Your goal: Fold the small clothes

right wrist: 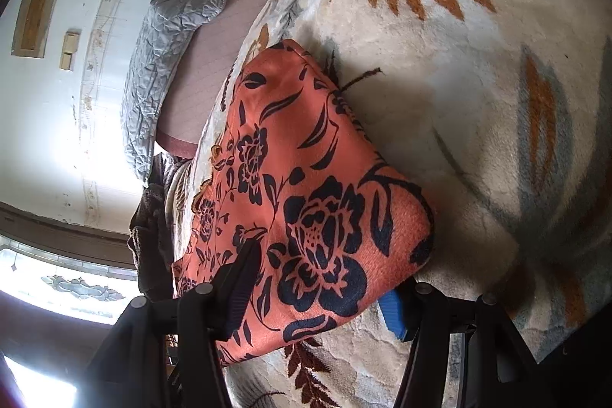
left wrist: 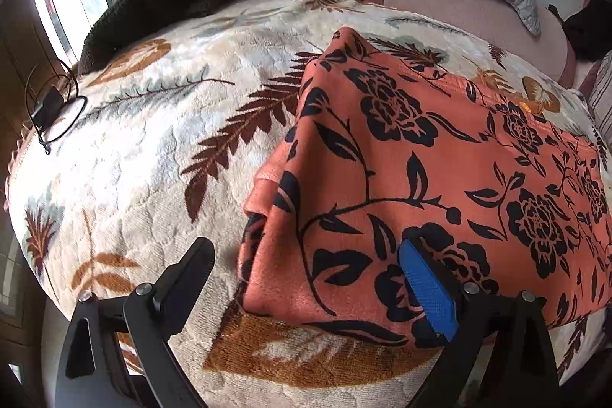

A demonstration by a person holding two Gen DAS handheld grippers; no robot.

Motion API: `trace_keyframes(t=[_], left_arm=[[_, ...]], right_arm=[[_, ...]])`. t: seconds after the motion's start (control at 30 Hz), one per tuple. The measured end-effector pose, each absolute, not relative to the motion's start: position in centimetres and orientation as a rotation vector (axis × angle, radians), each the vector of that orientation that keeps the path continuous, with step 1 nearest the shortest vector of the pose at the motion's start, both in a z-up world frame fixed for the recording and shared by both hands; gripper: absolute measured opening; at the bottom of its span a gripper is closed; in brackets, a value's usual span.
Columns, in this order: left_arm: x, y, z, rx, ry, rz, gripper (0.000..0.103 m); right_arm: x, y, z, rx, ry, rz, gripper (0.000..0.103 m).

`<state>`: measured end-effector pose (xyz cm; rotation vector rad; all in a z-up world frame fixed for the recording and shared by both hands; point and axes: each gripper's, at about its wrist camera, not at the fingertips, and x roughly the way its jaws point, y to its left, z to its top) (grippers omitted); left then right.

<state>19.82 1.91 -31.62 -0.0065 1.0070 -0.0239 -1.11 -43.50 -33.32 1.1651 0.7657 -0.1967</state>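
Left gripper [left wrist: 306,278] is hanging with jaws spread wide over the near corner of the orange garment [left wrist: 420,171], gripping nothing. Right gripper [right wrist: 325,285] is likewise gaping around the garment's other end, which is lying folded on the blanket [left wrist: 153,140].

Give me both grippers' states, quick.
Left gripper: open, straddling the orange floral garment, gripping nothing.
Right gripper: open, jaws either side of the garment's corner, not clamped.
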Motion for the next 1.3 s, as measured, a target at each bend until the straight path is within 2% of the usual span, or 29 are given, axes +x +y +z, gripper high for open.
trace_keyframes(t=[0.13, 0.43, 0.83, 1.3], left_arm=[[19.9, 2.2, -32.1, -0.041, 1.016, 0.0, 0.103], [19.2, 2.1, -32.2, -0.022, 0.973, 0.01, 0.103], [19.5, 1.7, -31.8, 0.022, 0.973, 0.011, 0.103], [19.6, 1.3, -31.8, 0.048, 0.967, 0.015, 0.103]], right_arm=[[-1.2, -43.6, -33.7, 1.175, 0.76, -0.193, 0.06], [-2.0, -44.3, -34.8, 1.261, 0.726, -0.174, 0.058], [-2.1, -44.1, -34.5, 1.24, 0.729, -0.177, 0.058], [-1.8, -44.6, -34.9, 1.301, 0.712, -0.169, 0.06]])
